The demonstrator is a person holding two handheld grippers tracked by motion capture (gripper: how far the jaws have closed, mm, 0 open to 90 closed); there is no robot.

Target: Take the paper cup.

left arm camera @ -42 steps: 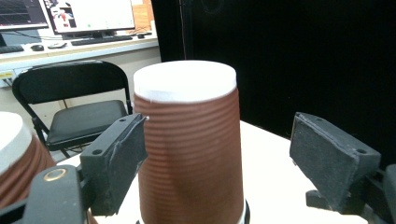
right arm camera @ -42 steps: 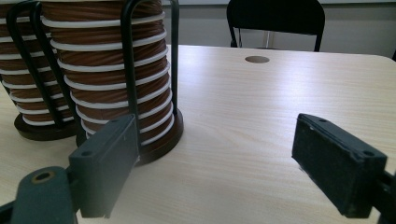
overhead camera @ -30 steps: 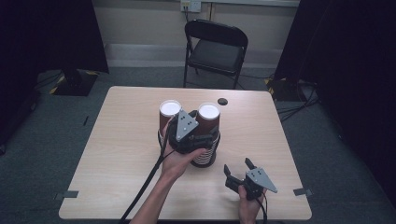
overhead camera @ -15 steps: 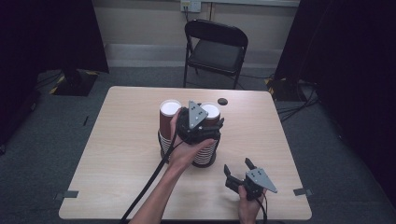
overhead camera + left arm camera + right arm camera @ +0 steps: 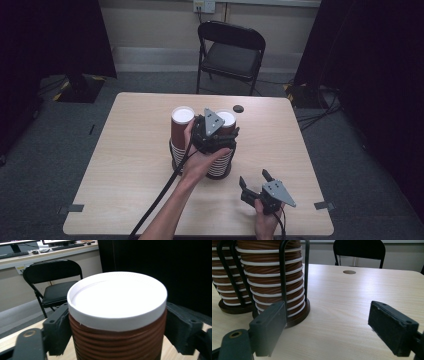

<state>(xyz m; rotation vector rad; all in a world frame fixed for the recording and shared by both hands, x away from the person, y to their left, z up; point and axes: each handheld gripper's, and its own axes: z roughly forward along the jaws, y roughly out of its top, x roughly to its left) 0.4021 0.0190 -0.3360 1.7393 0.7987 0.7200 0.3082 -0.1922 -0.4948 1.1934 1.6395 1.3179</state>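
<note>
Two stacks of ribbed brown paper cups with white ends stand in black wire holders at mid-table: the left stack and the right stack. My left gripper sits at the top of the right stack. Its jaws have just been closing, and both pads now press the sides of the top cup. My right gripper rests near the table's front right, open, with bare tabletop between its jaws. In the right gripper view the nearer stack stands ahead on the left, on its dark round base.
The light wooden table has a small dark round hole near its far edge. A black folding chair stands behind the table. The left gripper's cable trails off the front edge. Dark curtains hang on both sides.
My left gripper has moved forward from the near side of the stacks onto the top of the right stack, and its jaws have closed on the top cup. The right gripper has stayed put.
</note>
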